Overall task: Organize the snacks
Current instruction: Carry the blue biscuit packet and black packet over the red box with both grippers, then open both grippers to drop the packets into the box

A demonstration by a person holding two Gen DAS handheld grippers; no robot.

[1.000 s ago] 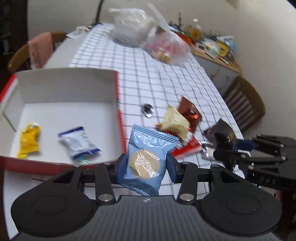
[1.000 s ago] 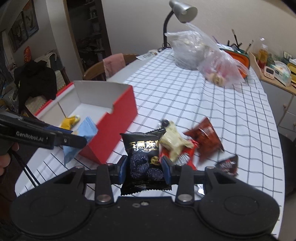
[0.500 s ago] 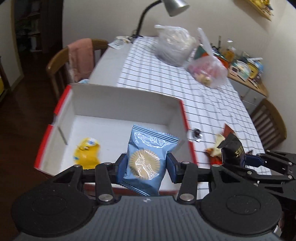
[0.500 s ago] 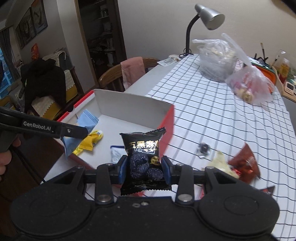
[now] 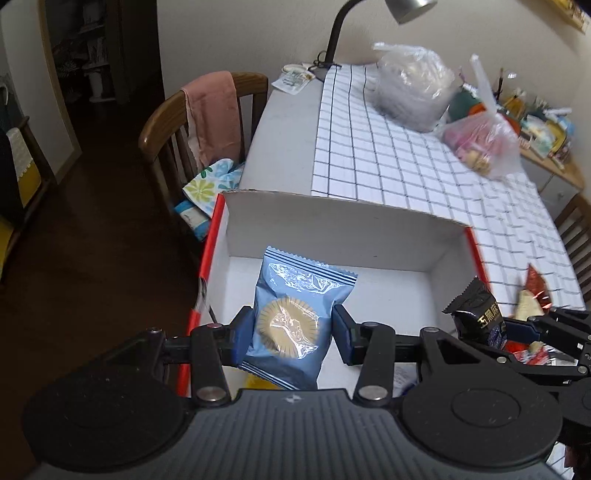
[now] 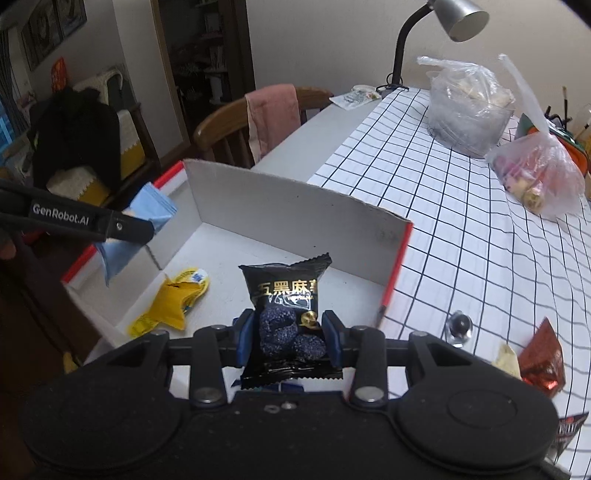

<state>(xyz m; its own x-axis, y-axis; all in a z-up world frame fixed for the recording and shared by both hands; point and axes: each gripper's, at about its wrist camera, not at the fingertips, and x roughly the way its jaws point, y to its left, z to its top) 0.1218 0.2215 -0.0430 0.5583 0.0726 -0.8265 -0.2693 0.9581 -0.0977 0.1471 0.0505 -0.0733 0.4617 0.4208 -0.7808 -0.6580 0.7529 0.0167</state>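
Observation:
My left gripper (image 5: 293, 334) is shut on a blue cookie packet (image 5: 295, 314) and holds it above the white inside of the red-edged box (image 5: 343, 236). My right gripper (image 6: 288, 338) is shut on a black sesame snack packet (image 6: 286, 295), held over the box (image 6: 295, 210) near its right wall. In the right wrist view the left gripper (image 6: 122, 229) with the blue packet (image 6: 147, 214) hangs over the box's left side. A yellow packet (image 6: 173, 302) lies on the box floor. The black packet also shows in the left wrist view (image 5: 476, 314).
On the checked tablecloth (image 6: 461, 221) to the right of the box lie a red packet (image 6: 543, 358), a pale packet (image 6: 508, 360) and a small metal piece (image 6: 458, 326). Two plastic bags (image 6: 469, 110) and a desk lamp (image 6: 443, 33) stand at the back. A chair with pink cloth (image 6: 273, 114) stands to the left.
Both grippers have moved left from the loose snacks to over the box, each keeping its packet. The right gripper's black packet now hangs above the box floor.

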